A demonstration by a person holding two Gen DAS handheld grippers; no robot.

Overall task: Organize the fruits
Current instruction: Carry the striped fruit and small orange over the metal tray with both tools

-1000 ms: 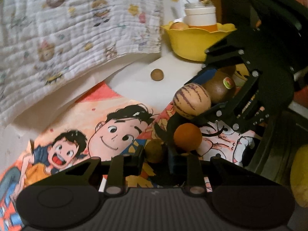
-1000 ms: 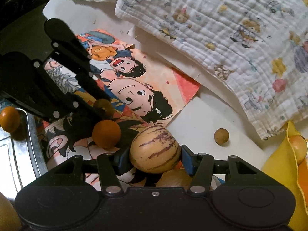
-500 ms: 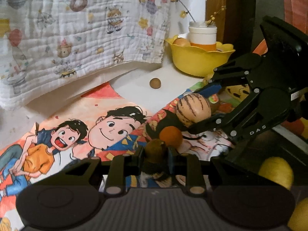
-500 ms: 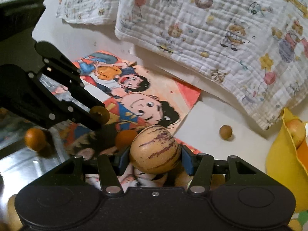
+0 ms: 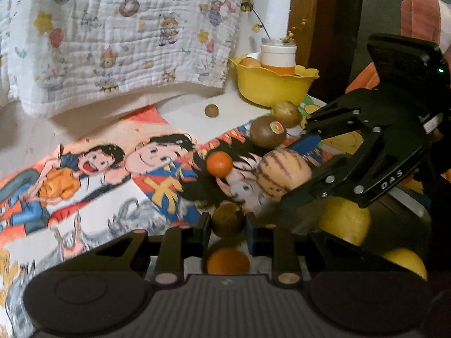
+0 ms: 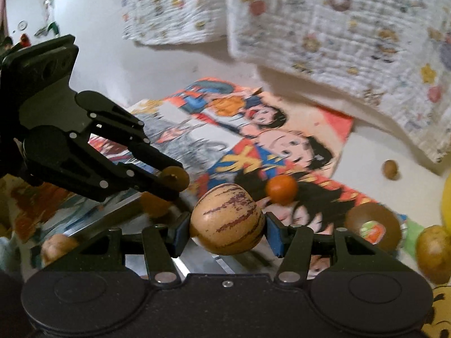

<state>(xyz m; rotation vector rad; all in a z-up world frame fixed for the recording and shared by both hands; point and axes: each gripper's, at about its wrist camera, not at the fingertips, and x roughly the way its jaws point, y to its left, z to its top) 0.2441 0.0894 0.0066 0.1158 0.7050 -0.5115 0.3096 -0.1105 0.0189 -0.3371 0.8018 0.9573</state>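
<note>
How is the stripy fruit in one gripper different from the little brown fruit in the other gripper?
The striped melon is tan with purple streaks; the small brown fruit is plain dull brown. The striped melon is much bigger, so the right gripper stands wide around it, while the left gripper is nearly closed on the small brown fruit. Both are round, and each is pinched between two fingers.
</note>
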